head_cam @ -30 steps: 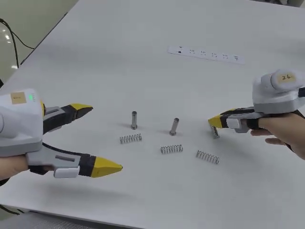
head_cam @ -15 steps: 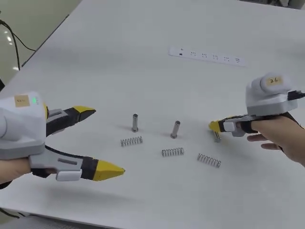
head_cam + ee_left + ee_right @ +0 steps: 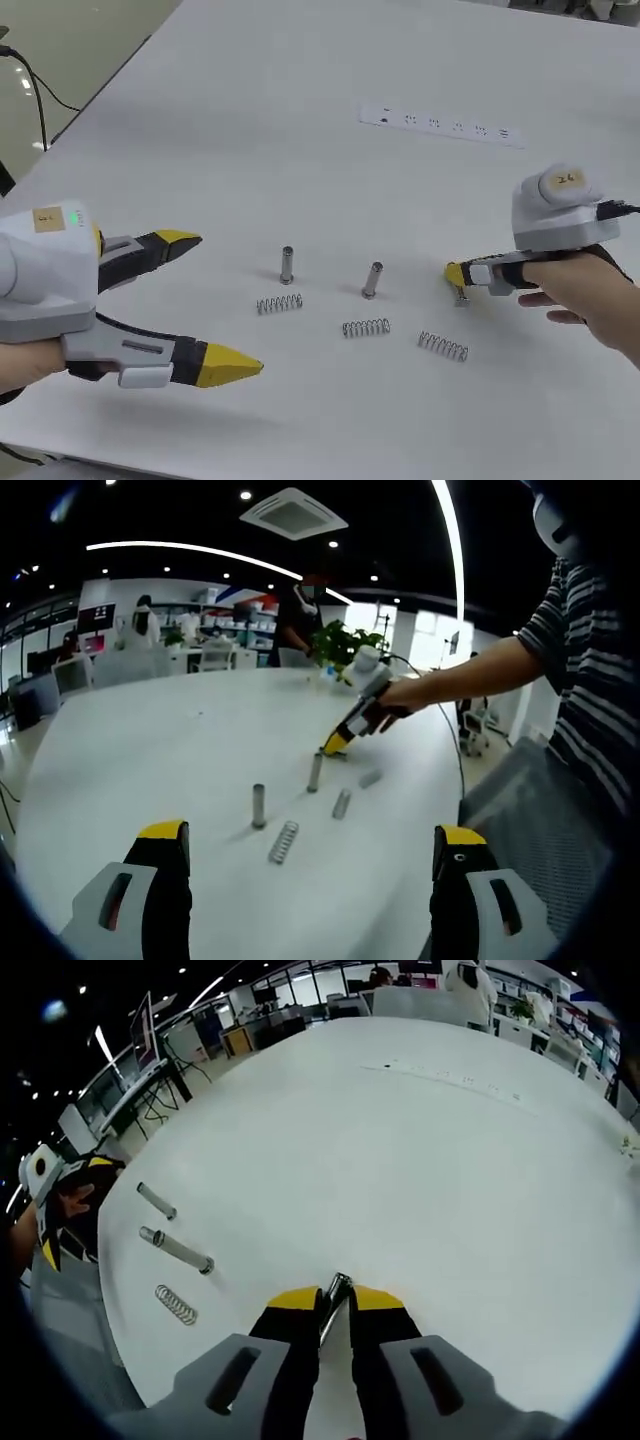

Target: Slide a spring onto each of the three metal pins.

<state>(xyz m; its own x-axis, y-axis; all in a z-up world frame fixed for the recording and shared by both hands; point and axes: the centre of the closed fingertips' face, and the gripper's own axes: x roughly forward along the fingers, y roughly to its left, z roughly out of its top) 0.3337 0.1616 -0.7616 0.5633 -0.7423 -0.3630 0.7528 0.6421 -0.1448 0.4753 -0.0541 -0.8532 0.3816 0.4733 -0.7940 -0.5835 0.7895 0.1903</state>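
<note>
White matte table (image 3: 300,120), wide bare margins, strip (image 3: 440,127) far. Upright mid-table: left pin (image 3: 287,265), middle pin (image 3: 373,280); three coiled springs (image 3: 366,327) lie just near of them. Steel third pin (image 3: 460,293), probably tilted, is clenched in right gripper (image 3: 455,275). Far left, left gripper (image 3: 220,303) is spread wide.

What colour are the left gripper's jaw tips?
Yellow on the left gripper, clearest in head view.
</note>
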